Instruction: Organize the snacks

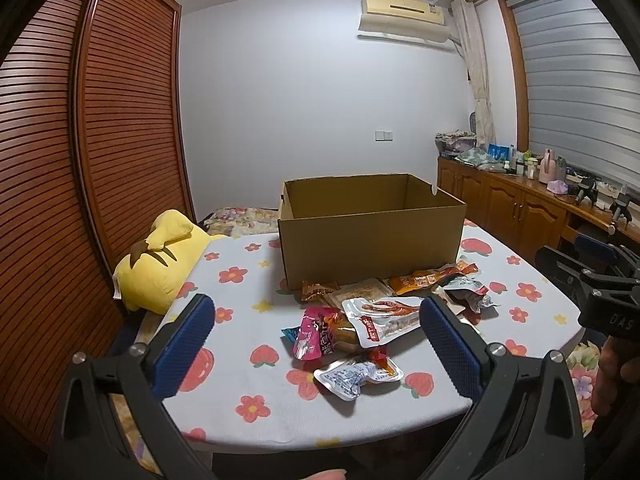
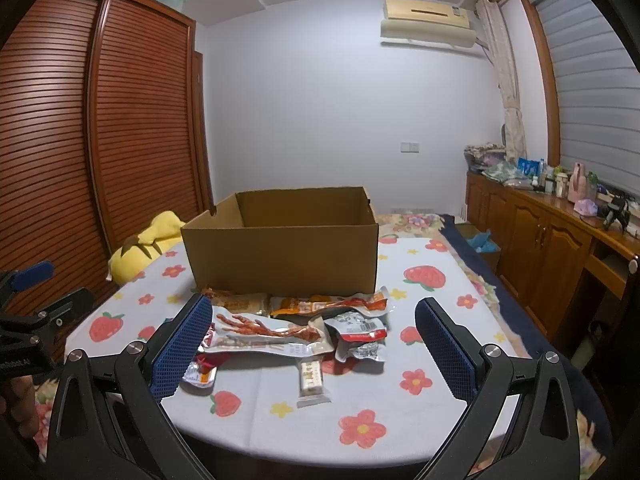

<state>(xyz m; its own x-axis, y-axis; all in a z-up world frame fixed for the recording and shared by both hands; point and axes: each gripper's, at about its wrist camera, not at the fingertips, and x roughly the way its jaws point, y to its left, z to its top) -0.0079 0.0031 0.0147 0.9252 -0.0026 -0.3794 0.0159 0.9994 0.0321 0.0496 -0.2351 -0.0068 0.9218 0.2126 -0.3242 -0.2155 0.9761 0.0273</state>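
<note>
An open cardboard box (image 1: 370,236) (image 2: 284,252) stands on the flowered table (image 1: 256,392) (image 2: 432,304). Several snack packets lie in a pile in front of it: a chicken-feet pack (image 1: 384,318) (image 2: 266,336), a pink pack (image 1: 314,332), a silver pack (image 1: 352,374), an orange pack (image 1: 424,280) (image 2: 316,304), a small bar (image 2: 312,378). My left gripper (image 1: 316,344) is open and empty, above the near part of the pile. My right gripper (image 2: 314,344) is open and empty, above the pile; it also shows at the right edge of the left wrist view (image 1: 600,280).
A yellow plush toy (image 1: 160,264) (image 2: 148,248) lies at the table's left edge. A slatted wooden wardrobe (image 1: 80,160) stands left. A cluttered wooden sideboard (image 2: 560,240) runs along the right wall. A bed with a floral cover (image 2: 416,220) lies behind the table.
</note>
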